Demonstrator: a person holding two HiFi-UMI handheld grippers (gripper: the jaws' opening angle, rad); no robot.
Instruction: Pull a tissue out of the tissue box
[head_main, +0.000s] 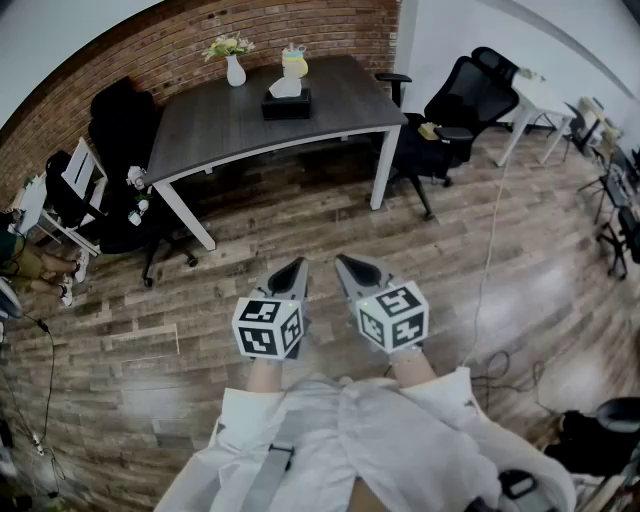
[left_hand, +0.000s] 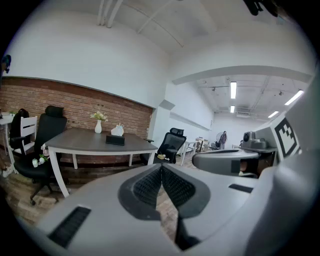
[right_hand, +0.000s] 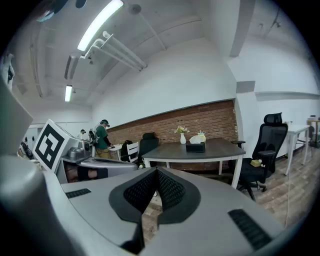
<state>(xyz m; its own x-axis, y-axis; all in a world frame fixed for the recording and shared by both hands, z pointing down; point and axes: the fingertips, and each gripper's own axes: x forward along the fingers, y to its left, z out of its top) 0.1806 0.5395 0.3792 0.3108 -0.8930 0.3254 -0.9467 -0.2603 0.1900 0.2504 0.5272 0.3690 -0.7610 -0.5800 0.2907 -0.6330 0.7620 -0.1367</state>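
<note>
one tissue box (head_main: 287, 104) is seen, a low black rectangular box, with a single white tissue (head_main: 285, 87) standing crumpled out of its top. it is placed about the middle of the grey table (head_main: 210, 125), a little toward the far edge that runs along the brick wall (head_main: 150, 50). its long axis is laid along the length of the table, roughly parallel to the long edges, and one long side is turned toward the near edge. the tissue is pointed upward. the same box is caught small in the left gripper view (left_hand: 115, 140) and in the right gripper view (right_hand: 195, 147).

one white vase (head_main: 235, 70) with pale flowers is set near the far edge, left of the box, and one pale yellowish thing (head_main: 293, 62), too small to be made out, is seen just behind the box. two black office chairs are counted, one at the left end of the table (head_main: 118, 125) and one at the right end (head_main: 470, 90).

two grippers are held side by side over the wood floor (head_main: 250, 250), well apart from the table. the left gripper (head_main: 292, 270) is closed, its ribbed pads pressed together with nothing between them. the right gripper (head_main: 352, 268) is likewise closed on nothing. both are aimed toward the table and tilted slightly down.
</note>
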